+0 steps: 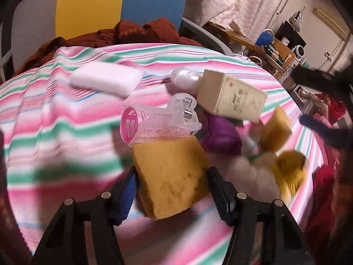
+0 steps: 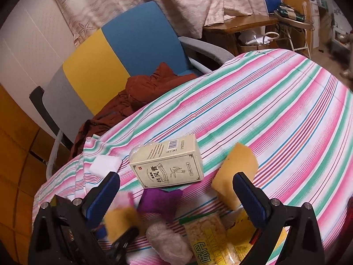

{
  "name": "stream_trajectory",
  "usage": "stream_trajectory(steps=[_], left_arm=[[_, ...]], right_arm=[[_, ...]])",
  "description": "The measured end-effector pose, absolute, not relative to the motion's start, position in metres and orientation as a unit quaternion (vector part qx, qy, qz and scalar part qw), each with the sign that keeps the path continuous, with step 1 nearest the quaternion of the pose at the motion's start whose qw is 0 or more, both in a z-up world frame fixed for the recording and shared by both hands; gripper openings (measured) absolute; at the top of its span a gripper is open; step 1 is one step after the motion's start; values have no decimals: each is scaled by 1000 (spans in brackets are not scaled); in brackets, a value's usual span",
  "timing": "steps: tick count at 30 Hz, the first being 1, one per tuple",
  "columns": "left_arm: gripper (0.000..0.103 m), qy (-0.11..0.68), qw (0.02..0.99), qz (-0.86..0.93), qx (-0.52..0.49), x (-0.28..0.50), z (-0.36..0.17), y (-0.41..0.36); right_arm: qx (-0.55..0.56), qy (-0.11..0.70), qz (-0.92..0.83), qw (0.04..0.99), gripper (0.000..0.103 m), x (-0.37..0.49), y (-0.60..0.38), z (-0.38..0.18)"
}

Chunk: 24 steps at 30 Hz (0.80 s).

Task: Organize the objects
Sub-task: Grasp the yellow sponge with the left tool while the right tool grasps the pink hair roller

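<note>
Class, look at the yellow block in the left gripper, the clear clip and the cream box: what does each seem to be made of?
Yellow block: probably sponge foam, matt and pitted, held between the left gripper fingers. Clear clip: glossy see-through plastic with a metal spring. Cream box: likely printed cardboard, with sharp folded edges and a barcode.

Both grippers are black, with ribbed blue pads and silver screws.

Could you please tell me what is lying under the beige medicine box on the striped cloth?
The beige medicine box leans on a purple item at its near edge. A clear plastic-wrapped thing peeks out behind it. What else lies beneath is covered.
</note>
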<state>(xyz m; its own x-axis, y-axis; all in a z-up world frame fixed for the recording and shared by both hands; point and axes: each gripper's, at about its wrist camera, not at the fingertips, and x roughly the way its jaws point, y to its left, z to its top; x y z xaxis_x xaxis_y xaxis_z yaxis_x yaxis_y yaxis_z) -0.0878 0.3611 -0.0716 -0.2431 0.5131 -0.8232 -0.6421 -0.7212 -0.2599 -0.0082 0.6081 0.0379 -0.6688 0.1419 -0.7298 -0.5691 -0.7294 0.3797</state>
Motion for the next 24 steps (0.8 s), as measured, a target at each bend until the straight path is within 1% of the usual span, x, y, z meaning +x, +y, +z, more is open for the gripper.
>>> stream_trajectory(steps=[2, 4, 7, 9, 13, 17, 20, 24], left_arm=[[63, 62, 372, 784, -493, -82, -72, 349], [62, 61, 374, 787, -488, -75, -72, 338], [62, 59, 376, 790, -480, -69, -72, 327], [62, 62, 378, 793, -474, -66, -72, 323], [62, 59, 380, 798, -465, -60, -72, 315], [63, 60, 380, 809, -444, -51, -74, 309], [63, 48, 384, 813, -435, -47, -76, 304], [63, 51, 384, 816, -428, -45, -76, 304]], right_arm=[[-358, 296, 862, 202, 103, -11, 605, 36], [-361, 291, 869, 174, 103, -16, 599, 36], [-385, 272, 878, 85, 103, -31, 573, 33], [-409, 234, 881, 47, 103, -41, 551, 30], [-445, 205, 871, -34, 103, -54, 516, 19], [-486, 206, 846, -73, 102, -66, 493, -1], [-509, 202, 832, -86, 102, -76, 479, -14], [-525, 195, 824, -92, 102, -88, 466, -26]])
